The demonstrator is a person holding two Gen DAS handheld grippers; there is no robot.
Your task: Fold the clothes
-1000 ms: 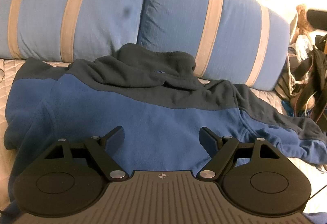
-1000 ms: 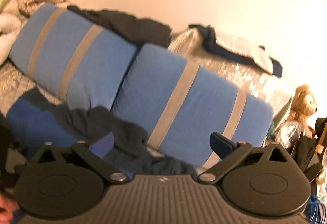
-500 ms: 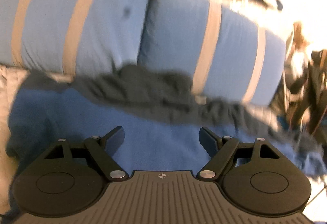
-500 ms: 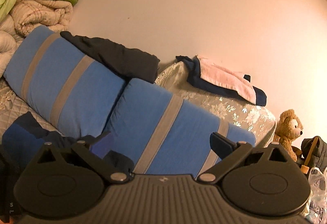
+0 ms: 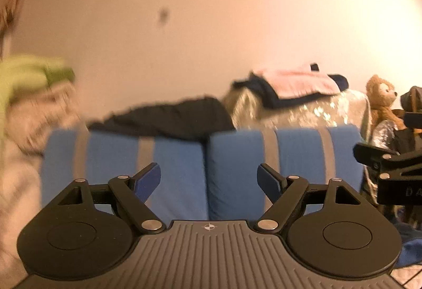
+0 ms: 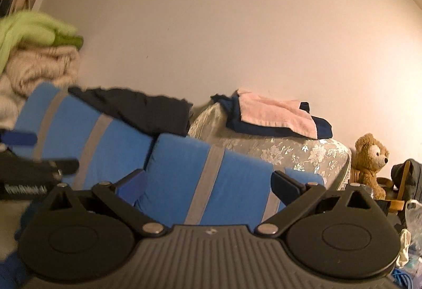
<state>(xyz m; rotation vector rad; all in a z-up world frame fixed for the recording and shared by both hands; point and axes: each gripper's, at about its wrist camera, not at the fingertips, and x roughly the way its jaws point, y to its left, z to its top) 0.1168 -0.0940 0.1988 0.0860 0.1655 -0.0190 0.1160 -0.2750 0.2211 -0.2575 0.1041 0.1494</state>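
Atop the striped pillows (image 6: 126, 141), crumpled dark garment (image 6: 137, 109)

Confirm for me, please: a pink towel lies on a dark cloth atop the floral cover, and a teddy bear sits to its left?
Not quite. The teddy bear sits to the right of the pink towel, not the left, as the right wrist view shows. The towel does lie on a dark cloth atop the floral cover.

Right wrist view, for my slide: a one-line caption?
Open right claw faces striped blue cushions, folded clothes and a teddy bear.
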